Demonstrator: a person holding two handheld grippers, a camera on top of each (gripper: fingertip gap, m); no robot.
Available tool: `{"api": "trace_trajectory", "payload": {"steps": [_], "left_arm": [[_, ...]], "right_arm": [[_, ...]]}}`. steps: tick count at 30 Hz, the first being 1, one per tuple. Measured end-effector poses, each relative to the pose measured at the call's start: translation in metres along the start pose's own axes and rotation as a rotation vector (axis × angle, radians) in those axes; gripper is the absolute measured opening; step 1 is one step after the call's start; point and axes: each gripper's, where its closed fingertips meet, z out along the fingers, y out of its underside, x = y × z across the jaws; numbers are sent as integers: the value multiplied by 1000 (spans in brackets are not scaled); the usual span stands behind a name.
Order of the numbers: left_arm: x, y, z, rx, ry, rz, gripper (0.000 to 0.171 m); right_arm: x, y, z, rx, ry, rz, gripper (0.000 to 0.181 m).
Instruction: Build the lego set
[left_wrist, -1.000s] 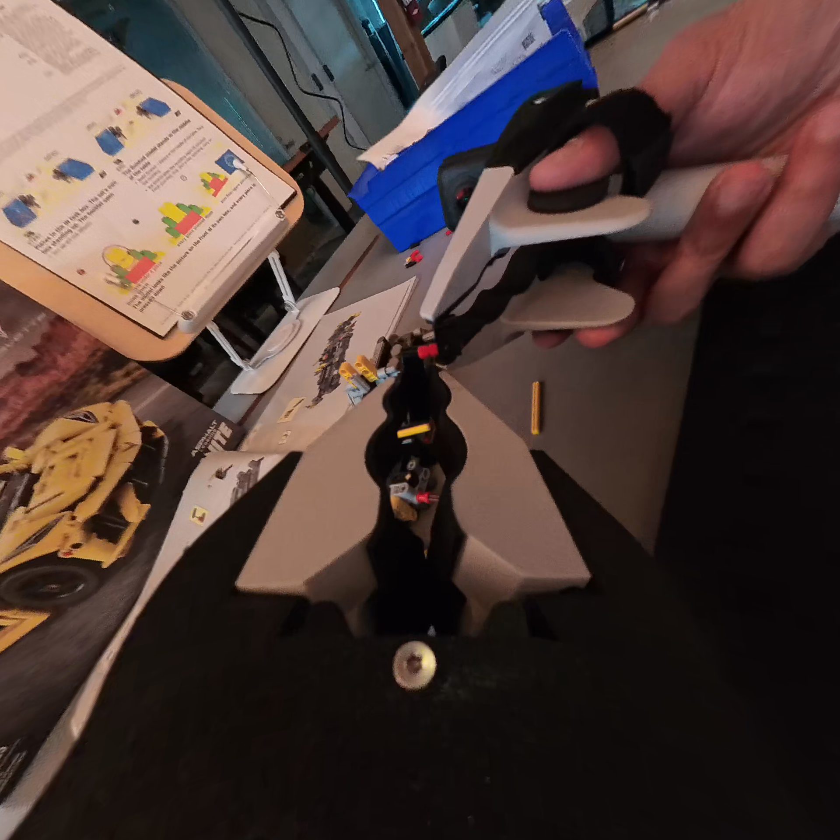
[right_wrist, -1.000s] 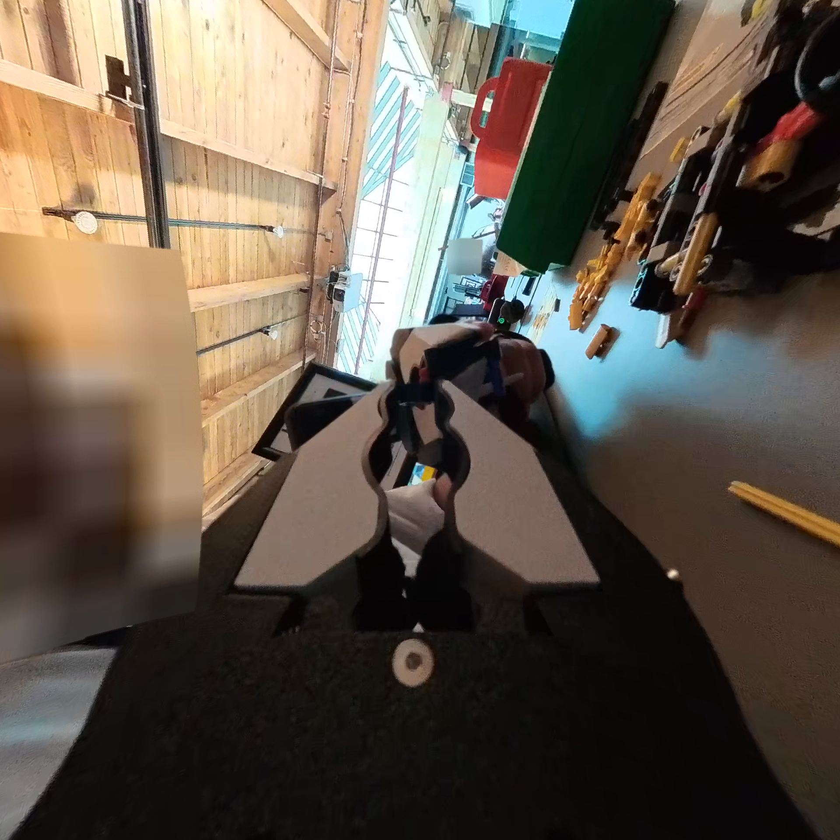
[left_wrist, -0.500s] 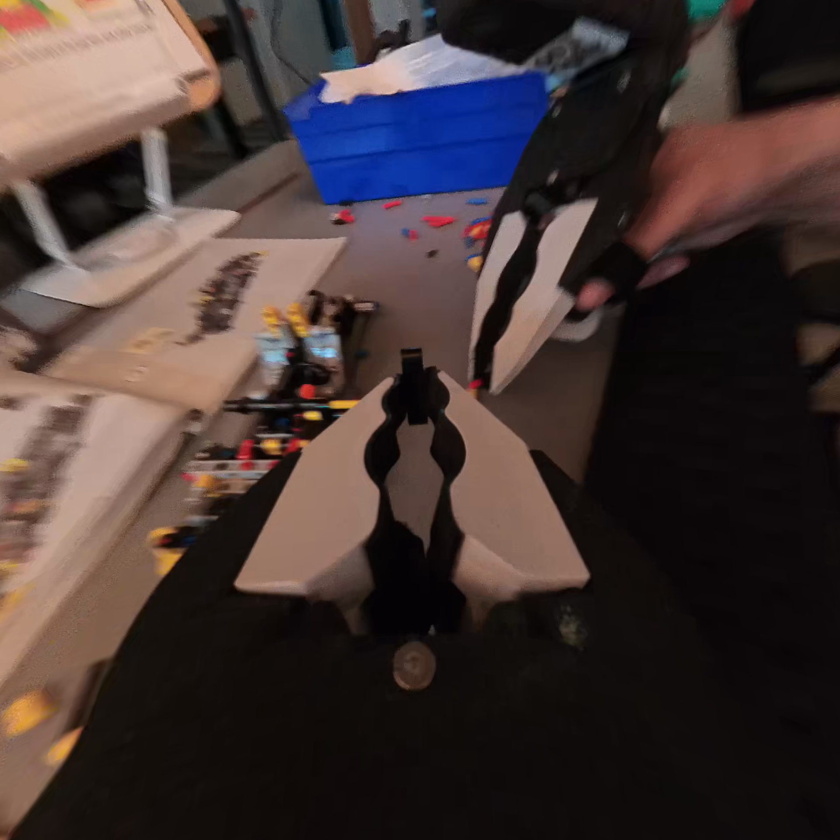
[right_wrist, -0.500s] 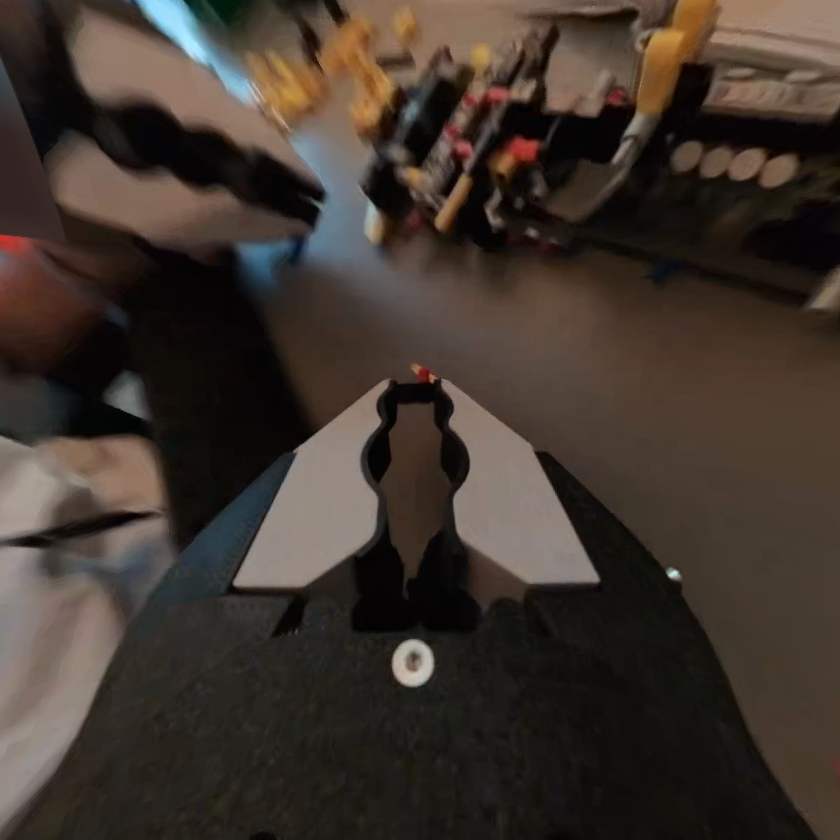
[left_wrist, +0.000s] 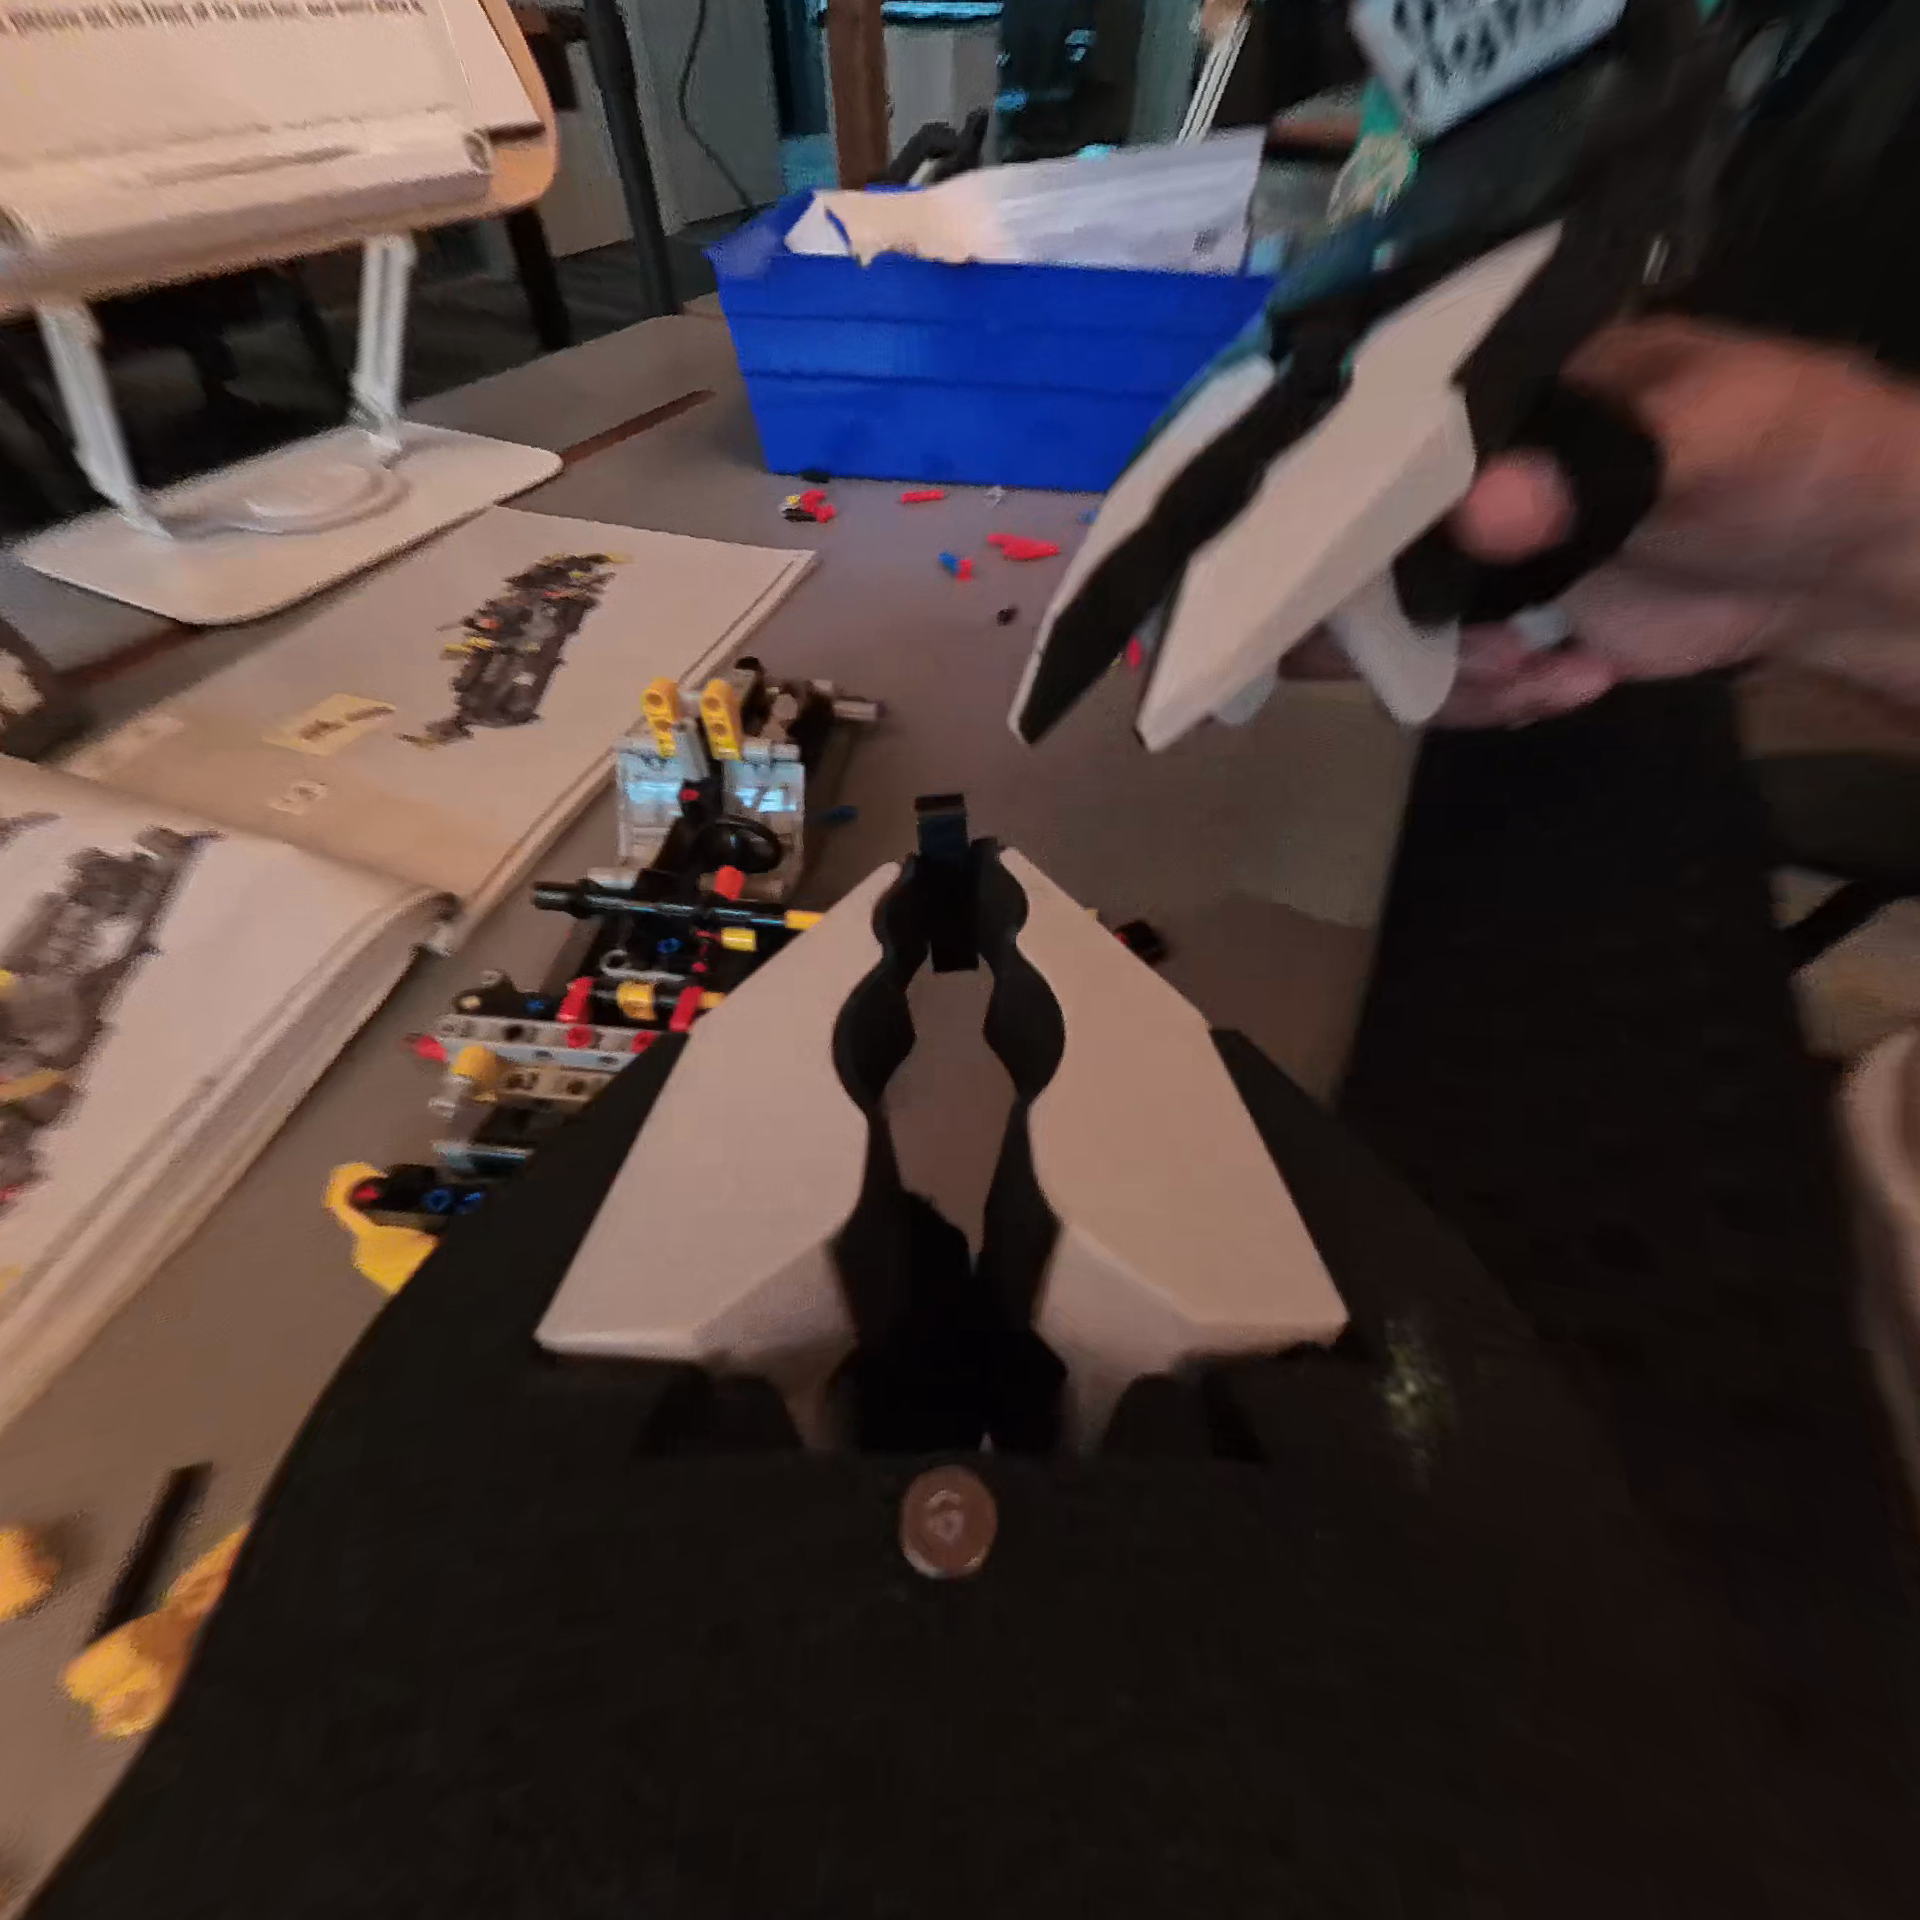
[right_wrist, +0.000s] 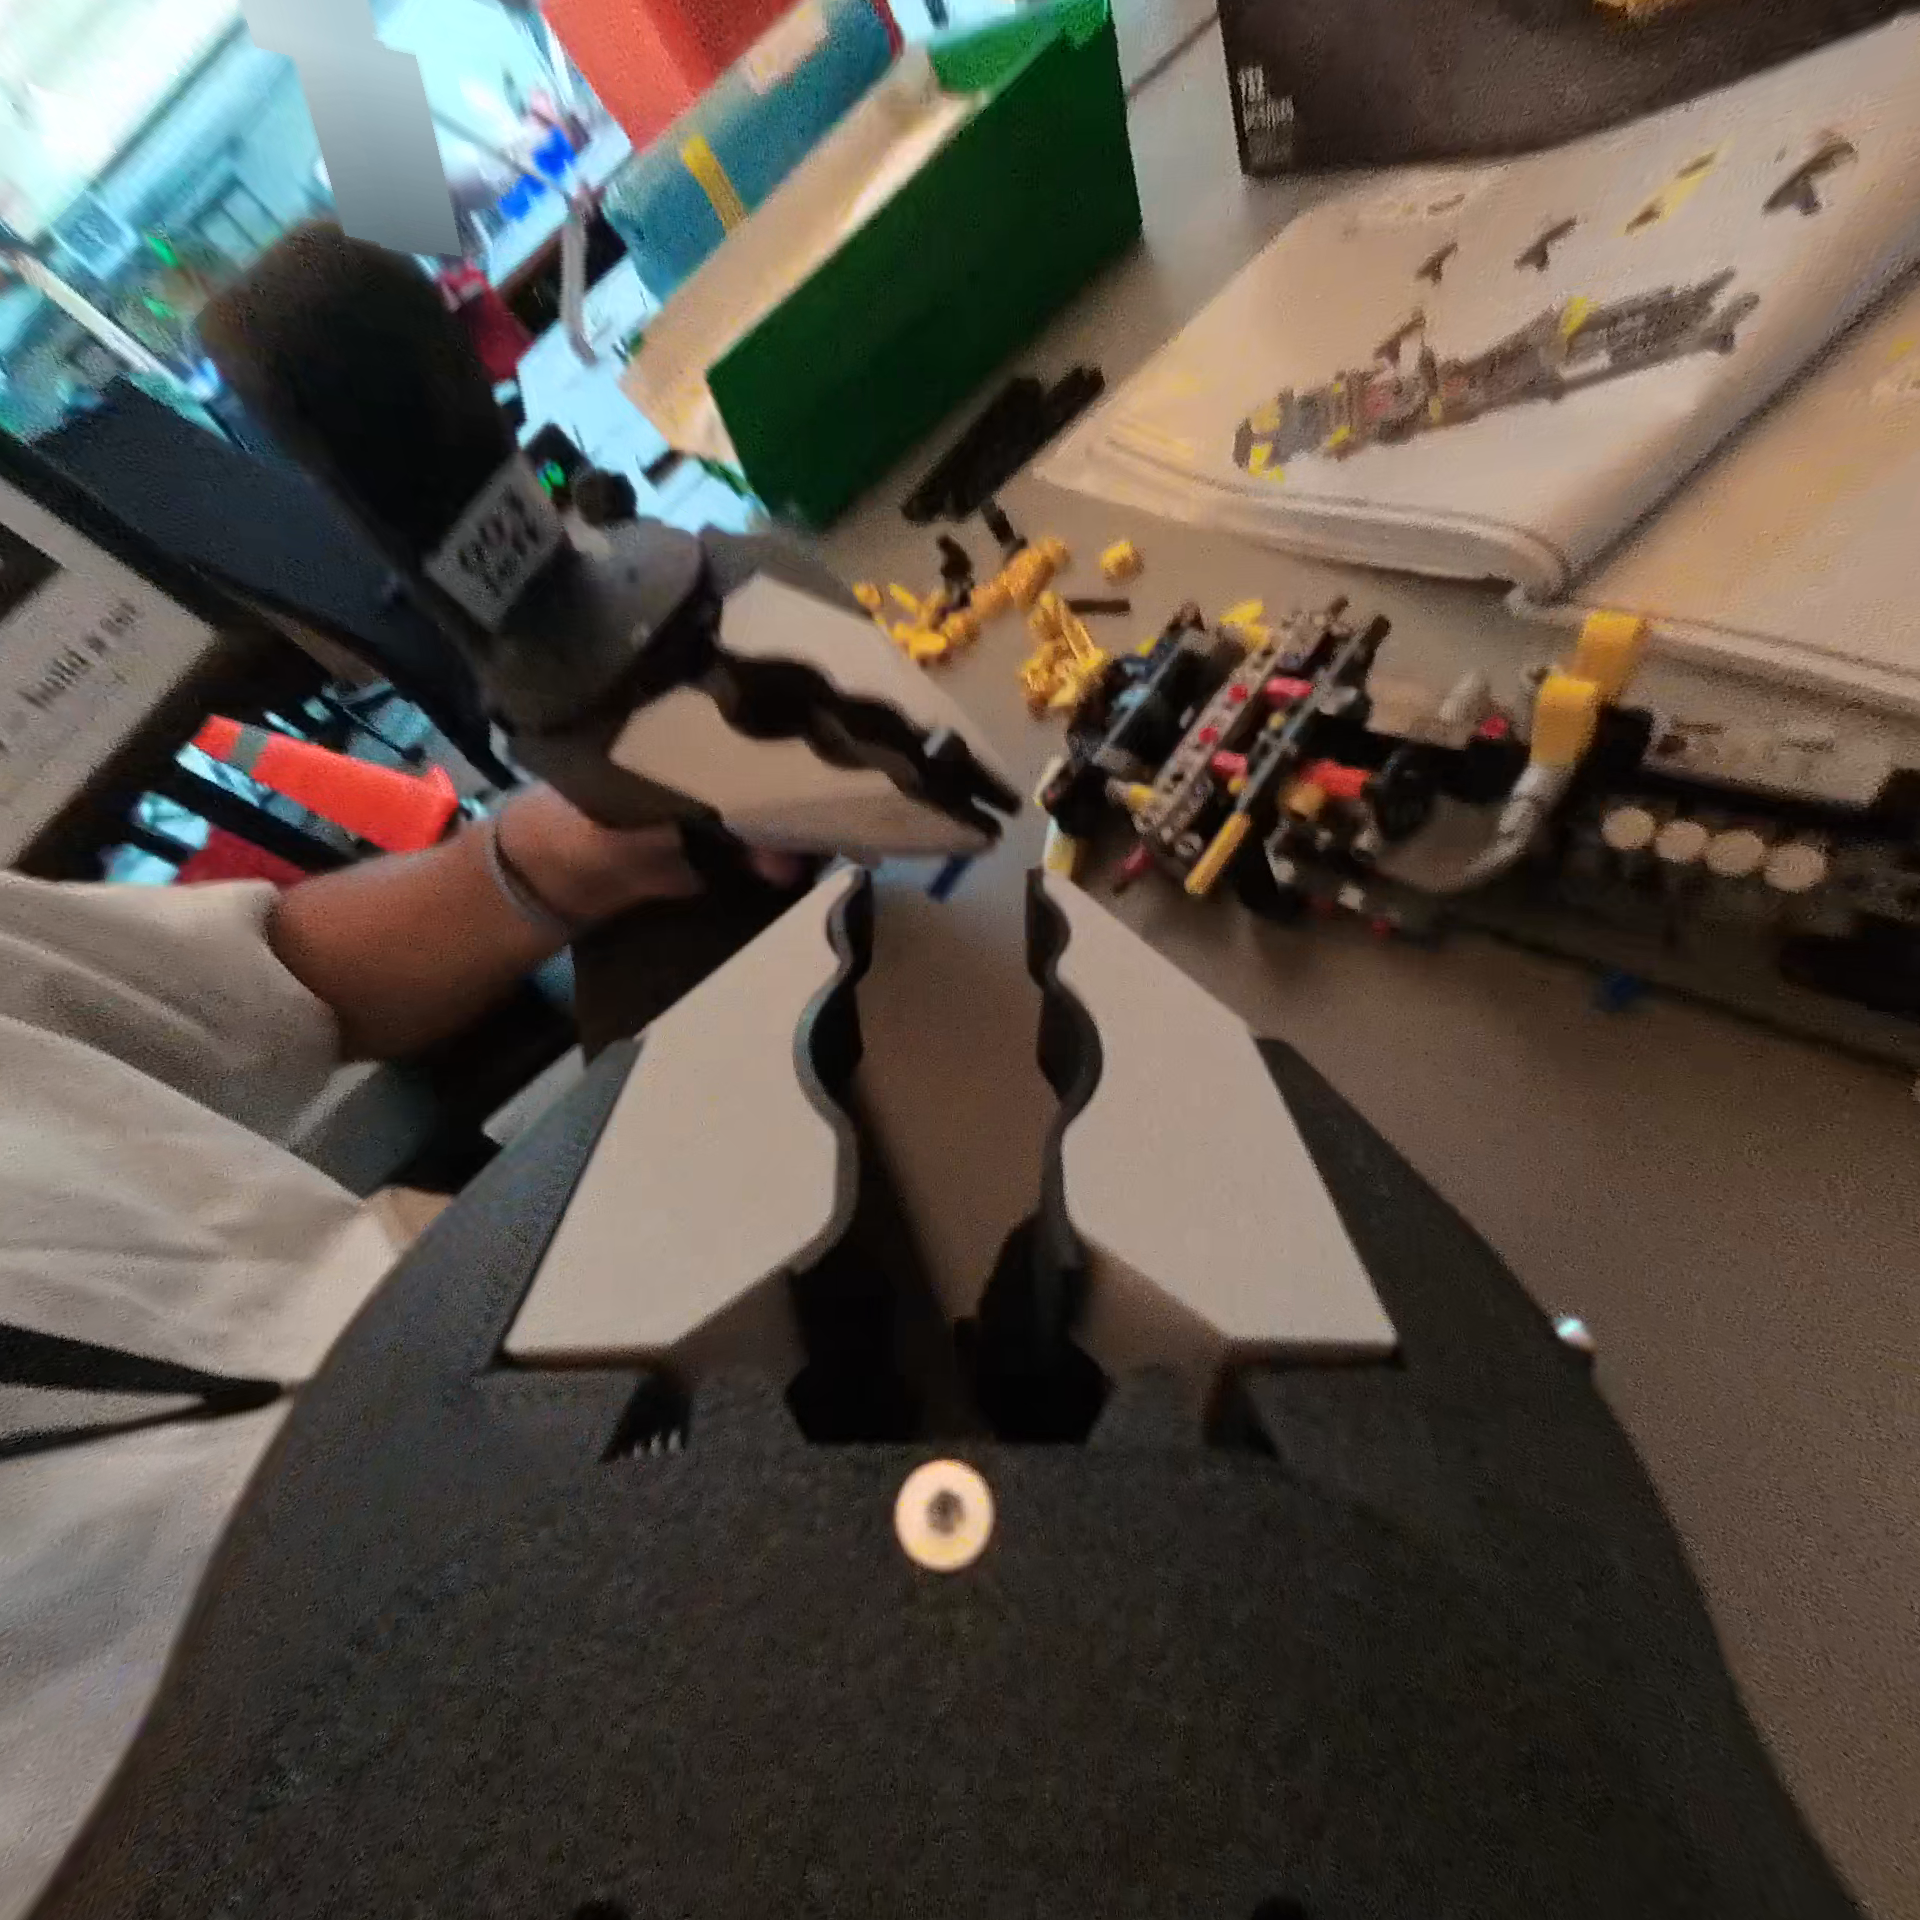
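Grey surface (left_wrist: 1226, 831) carries the half-built lego car frame (left_wrist: 665, 935), which lies at about ten o'clock from the left gripper (left_wrist: 948, 883), just beside the open instruction book (left_wrist: 343, 790). The left gripper's jaws are clenched on a small dark piece (left_wrist: 943, 831) with a blue patch, which pokes out past the tips. At two o'clock, above the surface and apart from it, hangs the right gripper (left_wrist: 1091, 717), held by a hand (left_wrist: 1714, 520); from here its jaws look nearly together, but blur hides the gap. A blue bin (left_wrist: 987, 395) stuffed with white paper stands at twelve o'clock, loose red and blue bits (left_wrist: 997, 540) scattered before it, and a white stand (left_wrist: 260, 509) bearing a board sits at ten o'clock.

The right wrist view settles the matter: the right gripper (right_wrist: 945, 904) has its jaws released, with bare surface between them. It also shows the left gripper (right_wrist: 977, 810) at eleven o'clock, tips close to its own, and the frame (right_wrist: 1247, 758) at one o'clock against the book's edge (right_wrist: 1455, 436). Only here appear a heap of yellow pieces (right_wrist: 997, 613), a green box (right_wrist: 935, 291) at twelve o'clock, a dark box (right_wrist: 1455, 94) and a pale sleeve (right_wrist: 135, 1039).
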Motion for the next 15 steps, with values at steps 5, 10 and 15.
{"api": "trace_trajectory", "payload": {"steps": [5,10,15], "left_arm": [[-1,3,3,-44,-119,205,5],[-4,7,4,-81,-176,291,5],[-7,7,4,-77,-193,281,6]], "right_arm": [[0,-6,24,2,34,-10,18],[5,0,33,-36,54,6,7],[11,-2,28,-43,101,35,6]]}}
